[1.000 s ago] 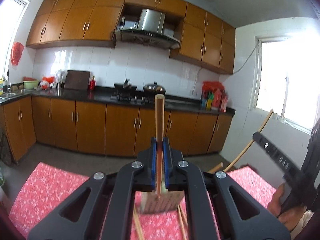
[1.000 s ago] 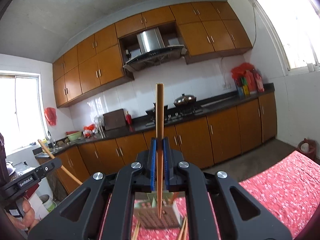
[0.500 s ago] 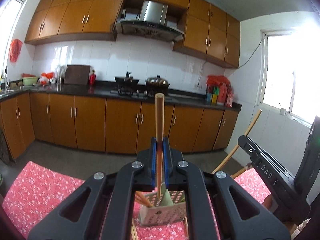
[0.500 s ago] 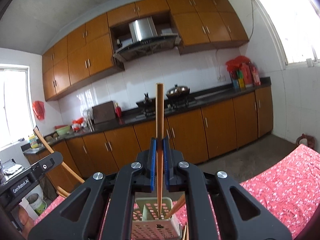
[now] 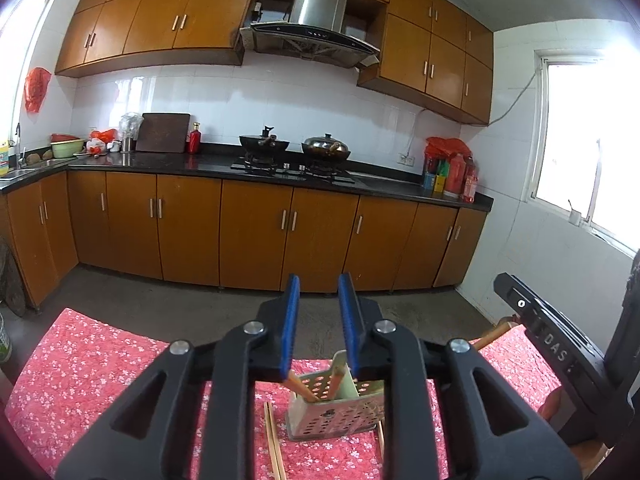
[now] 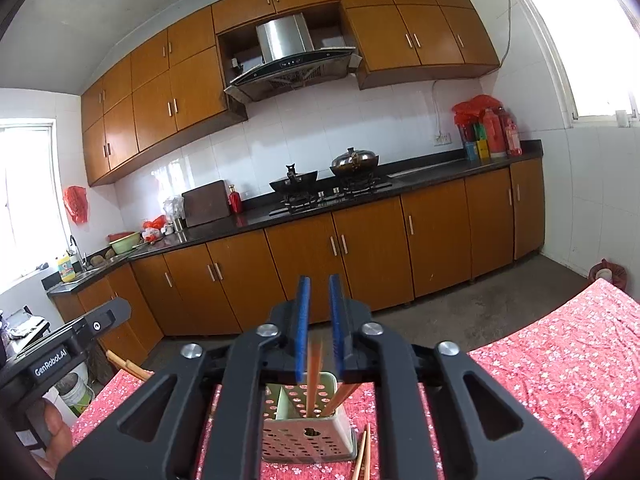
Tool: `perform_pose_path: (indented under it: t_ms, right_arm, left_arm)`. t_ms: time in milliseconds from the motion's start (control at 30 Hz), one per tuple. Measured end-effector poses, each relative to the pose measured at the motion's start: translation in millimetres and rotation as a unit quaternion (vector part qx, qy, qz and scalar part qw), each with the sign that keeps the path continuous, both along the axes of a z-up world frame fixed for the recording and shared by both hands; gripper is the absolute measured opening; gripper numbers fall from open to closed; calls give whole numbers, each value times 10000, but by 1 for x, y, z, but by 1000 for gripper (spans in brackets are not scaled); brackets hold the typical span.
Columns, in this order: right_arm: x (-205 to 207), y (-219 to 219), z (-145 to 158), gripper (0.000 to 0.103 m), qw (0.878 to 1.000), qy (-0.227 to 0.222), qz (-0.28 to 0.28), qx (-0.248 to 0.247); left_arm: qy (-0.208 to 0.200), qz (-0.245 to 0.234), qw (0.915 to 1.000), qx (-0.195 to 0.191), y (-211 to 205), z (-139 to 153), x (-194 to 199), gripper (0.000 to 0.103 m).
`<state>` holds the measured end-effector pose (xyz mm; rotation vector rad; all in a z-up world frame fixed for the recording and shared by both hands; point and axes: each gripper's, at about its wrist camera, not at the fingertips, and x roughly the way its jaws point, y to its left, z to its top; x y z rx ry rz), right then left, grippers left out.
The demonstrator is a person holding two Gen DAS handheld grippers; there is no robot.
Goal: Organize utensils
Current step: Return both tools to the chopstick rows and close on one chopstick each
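A pale green perforated utensil holder (image 5: pixel 338 414) stands on the red floral tablecloth (image 5: pixel 92 376); it also shows in the right wrist view (image 6: pixel 308 436). Wooden chopsticks (image 5: pixel 304 388) lean inside it. My left gripper (image 5: pixel 319 316) is open and empty above the holder. My right gripper (image 6: pixel 319 328) is open right over the holder, and a blurred chopstick (image 6: pixel 313 380) is between its blue pads, dropping into a compartment beside another chopstick (image 6: pixel 340 398). Loose chopsticks lie on the cloth beside the holder (image 5: pixel 274 440), (image 6: pixel 362 456).
The right gripper's body (image 5: pixel 560 356) is at the right of the left wrist view; the left gripper's body (image 6: pixel 60 356) is at the left of the right wrist view. Kitchen cabinets and a stove counter (image 5: pixel 280 172) stand beyond the table's far edge.
Both grippers have opened. The chopstick each one held upright has slid down into the holder; the right one is still falling.
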<state>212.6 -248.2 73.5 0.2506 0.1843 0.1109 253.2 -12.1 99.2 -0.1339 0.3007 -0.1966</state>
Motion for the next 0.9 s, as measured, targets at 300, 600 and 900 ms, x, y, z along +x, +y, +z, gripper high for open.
perform_pose_path:
  t_ms: [300, 600, 900]
  right_arm:
    - [-48, -25, -15, 25, 9990, 367, -148, -227]
    - [-38, -18, -144, 25, 9652, 2580, 398, -149]
    - [-23, 25, -203, 23, 9355, 3434, 663, -494]
  left_arm:
    - [89, 348, 9994, 21, 38, -1, -55, 28]
    - [1288, 896, 9863, 503, 79, -106, -75, 30]
    - [2344, 186, 9719, 56, 68, -185, -70, 30]
